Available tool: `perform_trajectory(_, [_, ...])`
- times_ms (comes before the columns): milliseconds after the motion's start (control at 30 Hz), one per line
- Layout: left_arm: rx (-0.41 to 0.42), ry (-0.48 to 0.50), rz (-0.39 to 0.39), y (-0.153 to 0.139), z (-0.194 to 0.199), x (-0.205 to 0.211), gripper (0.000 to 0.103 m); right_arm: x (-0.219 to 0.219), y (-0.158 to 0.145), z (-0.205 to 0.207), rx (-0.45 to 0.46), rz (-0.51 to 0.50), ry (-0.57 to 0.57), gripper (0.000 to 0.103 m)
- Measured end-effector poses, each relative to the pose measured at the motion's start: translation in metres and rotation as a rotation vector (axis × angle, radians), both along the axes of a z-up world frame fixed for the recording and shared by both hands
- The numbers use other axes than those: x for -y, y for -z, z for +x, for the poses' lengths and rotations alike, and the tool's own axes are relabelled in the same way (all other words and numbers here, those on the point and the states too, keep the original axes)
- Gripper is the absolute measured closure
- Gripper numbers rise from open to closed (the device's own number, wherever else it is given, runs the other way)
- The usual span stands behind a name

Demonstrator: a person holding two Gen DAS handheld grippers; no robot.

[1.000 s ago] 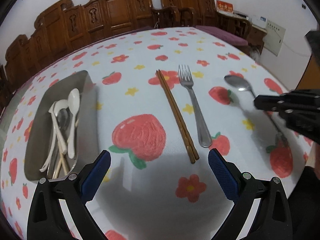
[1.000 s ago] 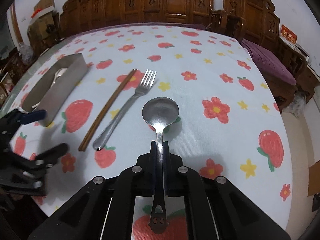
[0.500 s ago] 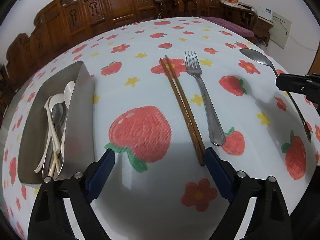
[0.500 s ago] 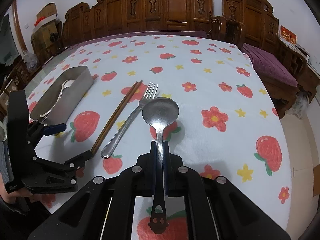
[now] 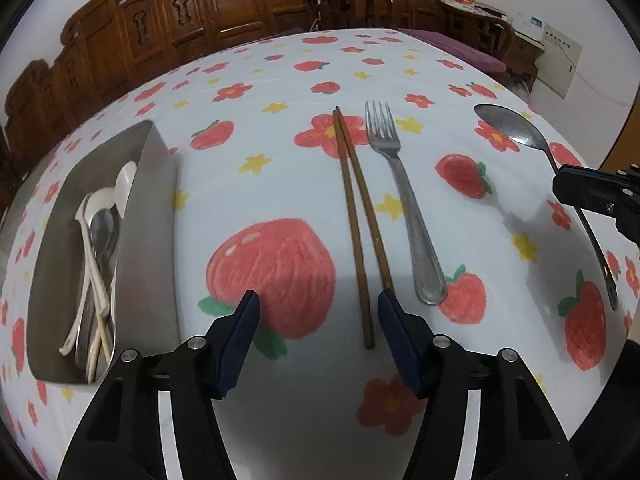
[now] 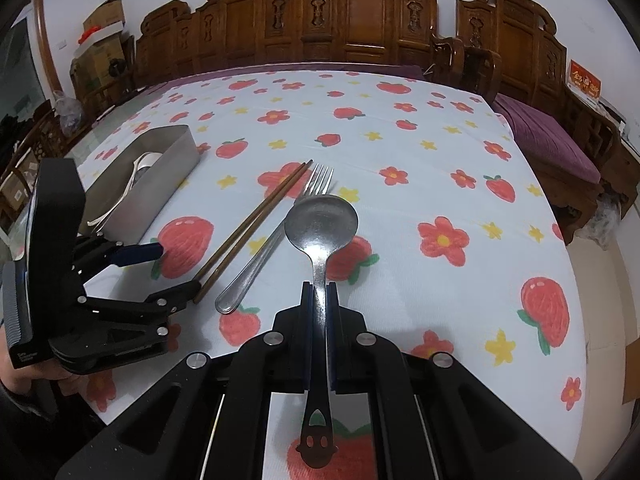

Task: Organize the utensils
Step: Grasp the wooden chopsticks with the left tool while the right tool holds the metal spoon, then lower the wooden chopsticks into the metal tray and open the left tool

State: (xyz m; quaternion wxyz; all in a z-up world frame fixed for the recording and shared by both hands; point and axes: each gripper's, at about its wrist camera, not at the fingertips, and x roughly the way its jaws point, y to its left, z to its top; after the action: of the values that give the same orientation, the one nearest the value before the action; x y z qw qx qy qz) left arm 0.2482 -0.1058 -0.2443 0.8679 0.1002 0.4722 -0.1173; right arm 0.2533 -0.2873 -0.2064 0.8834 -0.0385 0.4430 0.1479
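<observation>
Spoon (image 6: 320,232): smooth steel, flat handle pinched in my right tongs (image 6: 319,296), round bowl pointing away, lifted above the desk (image 6: 440,152).
Left tongs (image 5: 318,320): jaws half spread and just been closing; chopstick ends lie between them, unpressed.
Chopsticks (image 5: 356,216): slim brown wood, long axis running straight away from my left tongs, the nearer hand.
Fork (image 5: 404,208): dull steel, just beside them.
Tray (image 5: 154,216): brushed metal, far left, already holding white spoons.

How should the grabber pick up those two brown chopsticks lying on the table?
Grip the chopsticks at their near ends, coming down from above with one finger on each outer side. They lie flat, close together, pointing away, so one squeeze across both should pinch them together. The left gripper, jaws just closing, already straddles those ends.
</observation>
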Motion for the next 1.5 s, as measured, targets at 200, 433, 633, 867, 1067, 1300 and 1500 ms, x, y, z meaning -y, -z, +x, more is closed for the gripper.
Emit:
perform_trajectory(200, [-0.012, 0.028, -0.016, -0.002, 0.003, 0.007, 0.081, 0.000, 0.001, 0.000, -0.002, 0.000, -0.004, 0.096])
perform_trajectory(433, [-0.037, 0.035, -0.014, -0.002, 0.003, 0.007, 0.099, -0.003, -0.001, -0.002, 0.006, -0.001, -0.015, 0.096])
perform_trajectory(633, [-0.017, 0.020, -0.026, -0.016, -0.006, -0.009, 0.099, -0.009, -0.010, -0.006, 0.019, 0.009, -0.035, 0.096])
perform_trajectory(867, [0.028, -0.010, -0.049, -0.046, -0.018, -0.034, 0.099, -0.020, -0.022, -0.011, 0.042, 0.017, -0.064, 0.096])
perform_trajectory(1067, [0.059, -0.029, -0.055, -0.067, -0.024, -0.057, 0.099, -0.035, -0.033, -0.015, 0.062, 0.020, -0.084, 0.096])
perform_trajectory(1300, [0.078, -0.066, -0.062, -0.081, -0.026, -0.088, 0.099, -0.058, -0.042, -0.016, 0.073, 0.025, -0.104, 0.096])
perform_trajectory(1500, [0.065, -0.102, -0.058, -0.077, -0.024, -0.120, 0.099, -0.081, -0.046, -0.014, 0.077, 0.025, -0.128, 0.096])
